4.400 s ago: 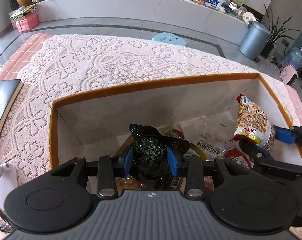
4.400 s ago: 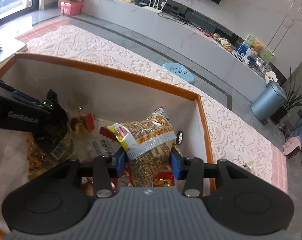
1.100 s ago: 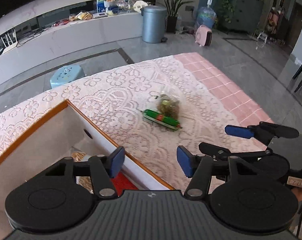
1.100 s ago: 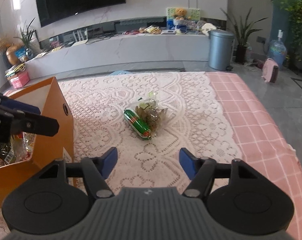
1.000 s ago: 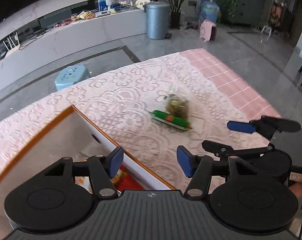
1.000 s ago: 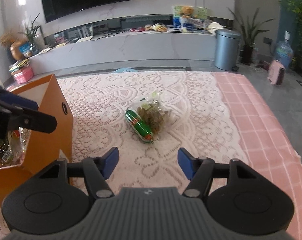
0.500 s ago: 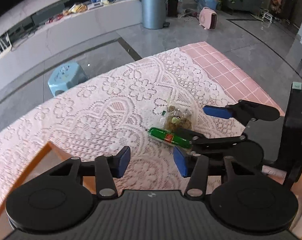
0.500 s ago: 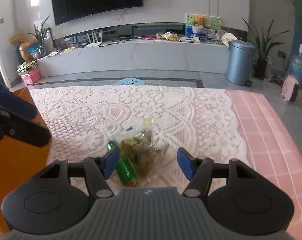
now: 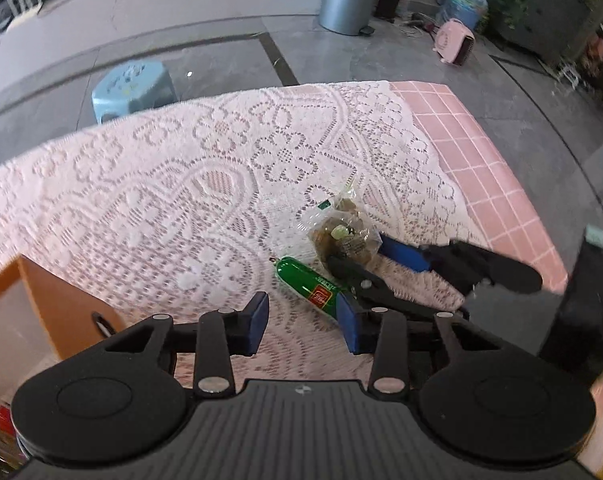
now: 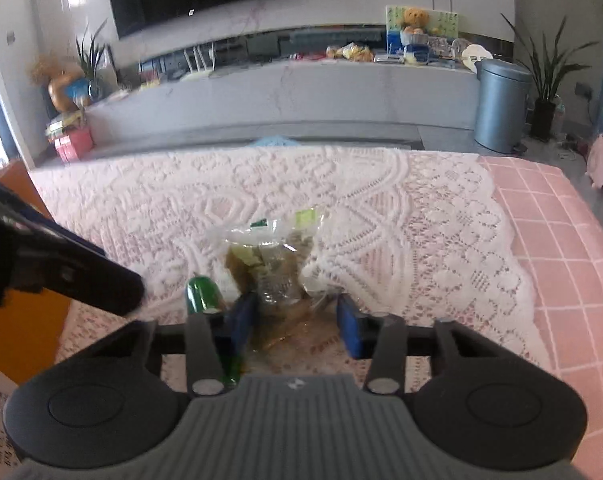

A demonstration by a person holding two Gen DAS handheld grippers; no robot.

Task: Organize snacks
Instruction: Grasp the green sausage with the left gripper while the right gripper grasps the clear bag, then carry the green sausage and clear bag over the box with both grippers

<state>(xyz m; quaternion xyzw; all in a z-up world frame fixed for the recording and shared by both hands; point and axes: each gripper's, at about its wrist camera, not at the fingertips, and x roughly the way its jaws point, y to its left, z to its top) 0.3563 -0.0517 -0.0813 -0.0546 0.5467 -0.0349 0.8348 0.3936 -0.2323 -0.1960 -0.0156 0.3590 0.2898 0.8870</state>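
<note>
1. Green is the colour to watch: a green-wrapped sausage (image 9: 307, 285) lies on the lace tablecloth (image 9: 149, 200) toward the table's pink-checked end, and a clear bag of brown snacks (image 9: 343, 236) lies just beside it, on the side toward the table's far edge.

2. The sausage's long axis runs slantwise. One tip points toward the table's far edge. The other tip reaches the inner pad of the left hand-held gripper (image 9: 303, 326), so the sausage sits off to one side of the gap rather than centred in it.

3. The left hand-held gripper is the nearer one to the sausage. It tilts steeply down at the cloth, its jaws have just been closing, and they stand part-spread with only cloth plainly between them.

4. The right hand-held gripper (image 10: 297, 322) reaches in lower and flatter from the pink-checked end. The clear bag lies straight ahead, its near end between the pads.

5. Its jaws have just been closing around the bag. One pad looks to touch the plastic; a gap shows at the other, so I judge no firm pinch yet.

6. The orange cardboard box (image 9: 49, 300) stands well apart, toward the opposite end of the table.
</note>
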